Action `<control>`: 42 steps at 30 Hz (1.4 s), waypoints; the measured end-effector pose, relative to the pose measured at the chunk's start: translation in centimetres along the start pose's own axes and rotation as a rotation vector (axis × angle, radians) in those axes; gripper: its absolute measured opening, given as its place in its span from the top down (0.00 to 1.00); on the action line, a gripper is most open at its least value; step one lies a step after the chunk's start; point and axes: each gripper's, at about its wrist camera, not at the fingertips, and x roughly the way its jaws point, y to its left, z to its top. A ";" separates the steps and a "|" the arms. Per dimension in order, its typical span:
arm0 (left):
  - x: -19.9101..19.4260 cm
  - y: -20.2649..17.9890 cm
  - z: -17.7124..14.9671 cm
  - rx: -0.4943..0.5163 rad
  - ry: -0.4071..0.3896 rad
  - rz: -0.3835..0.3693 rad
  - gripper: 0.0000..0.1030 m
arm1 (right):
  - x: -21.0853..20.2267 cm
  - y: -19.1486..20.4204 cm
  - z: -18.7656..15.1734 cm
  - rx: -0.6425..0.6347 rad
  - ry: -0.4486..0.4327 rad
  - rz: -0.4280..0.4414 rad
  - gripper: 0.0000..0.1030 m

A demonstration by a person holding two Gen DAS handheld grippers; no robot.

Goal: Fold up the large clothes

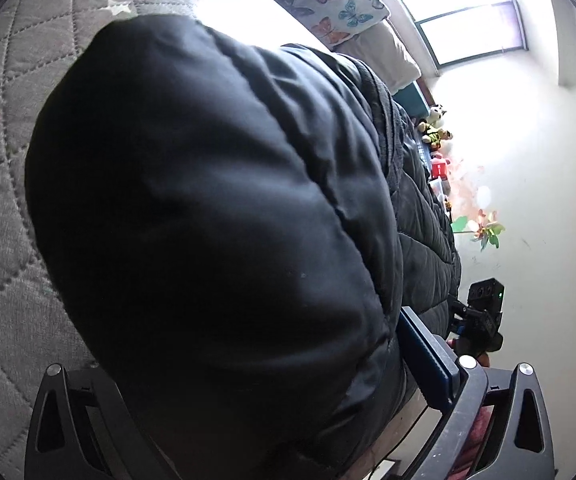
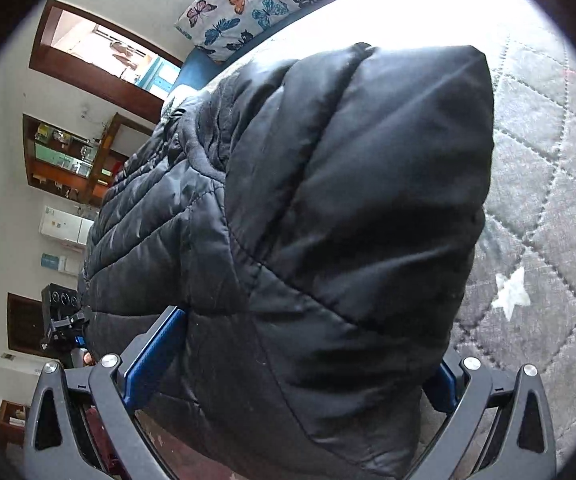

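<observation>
A big black puffy jacket [image 1: 216, 208] fills most of both views. It sits right between the fingers of each gripper, lifted up above a grey quilted bed cover [image 1: 4, 184] with white stars on it.

In the left wrist view, the left gripper [image 1: 256, 412] has a thick bunch of the jacket stuffed between its two fingers. One blue pad [image 1: 428, 348] presses on the right side of the bunch. The other finger is mostly hidden by the cloth, so the jaws look clamped on the jacket — but only one pad shows.

In the right wrist view, the right gripper [image 2: 296, 368] squeezes the jacket [image 2: 328, 220] too. A blue pad [image 2: 156, 352] pushes into the left side, and a bit of the other blue pad peeks out on the right side. The cloth bulges out above the fingers.

The jacket is smooth and a little shiny. It has stitched lines that make soft puffy rows, and a fuzzy dark lining shows near the collar. Its bottom edge is cut off by the frame.

Behind it lies a butterfly pillow [image 2: 264, 4] — white with orange, blue and purple wings. A wooden shelf [image 2: 72, 156] hangs on the pale wall. Small toys [image 1: 436, 128] sit far back, too tiny to make out well.
</observation>
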 end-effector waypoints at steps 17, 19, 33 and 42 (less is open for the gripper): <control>0.3 -1.6 -0.9 0.069 -0.141 -0.017 0.23 | -1.5 0.8 -0.9 -0.036 -0.093 0.099 0.27; 0.5 -1.4 -0.9 0.070 -0.138 -0.020 0.21 | -1.1 0.3 -0.6 -0.024 -0.074 0.121 0.20; 3.5 -1.4 0.2 0.014 -0.062 -0.050 0.08 | 0.5 -1.2 1.1 -0.009 -0.021 0.209 0.03; 3.0 -7.5 -0.7 0.158 -0.163 0.100 0.35 | -3.8 3.8 -1.6 -0.161 -0.161 0.053 0.45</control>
